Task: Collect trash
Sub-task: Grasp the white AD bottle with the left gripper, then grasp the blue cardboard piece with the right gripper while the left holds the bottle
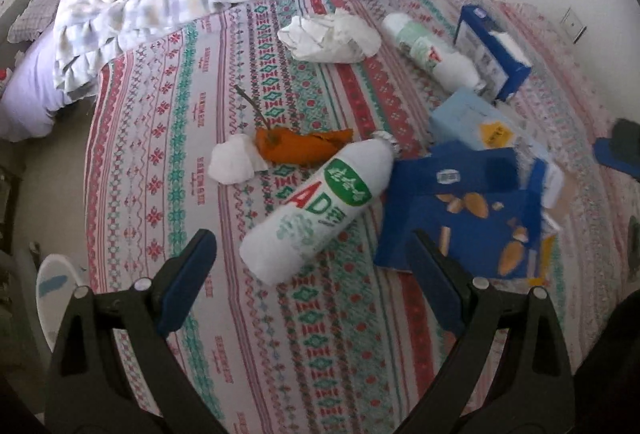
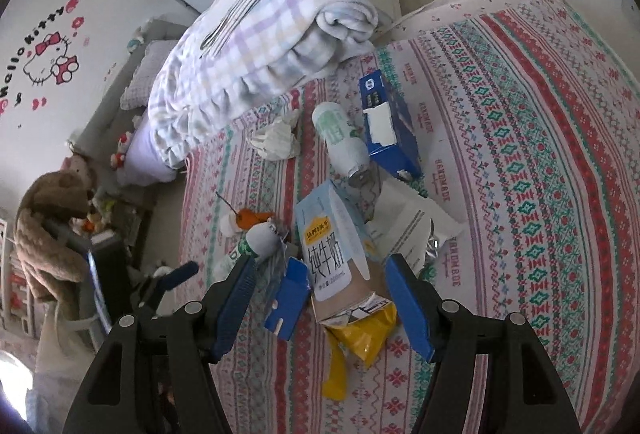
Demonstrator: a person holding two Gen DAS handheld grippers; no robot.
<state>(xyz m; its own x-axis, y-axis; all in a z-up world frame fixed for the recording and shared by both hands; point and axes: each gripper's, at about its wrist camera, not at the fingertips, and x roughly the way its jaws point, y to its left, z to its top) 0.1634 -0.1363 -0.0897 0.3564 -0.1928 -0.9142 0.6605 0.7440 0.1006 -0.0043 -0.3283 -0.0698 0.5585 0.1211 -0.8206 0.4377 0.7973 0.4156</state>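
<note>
White bottle (image 1: 320,210) between left gripper (image 1: 316,258) fingers

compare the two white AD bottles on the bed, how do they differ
The near bottle lies between the left gripper's open fingers, beside the orange peel; the far bottle lies against the blue box. The near bottle's foil mouth points away from the camera, the far one's nearer. Both are white with green labels, on their sides.

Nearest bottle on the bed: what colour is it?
White bottle with green and red label; clearest in left wrist view.
</note>
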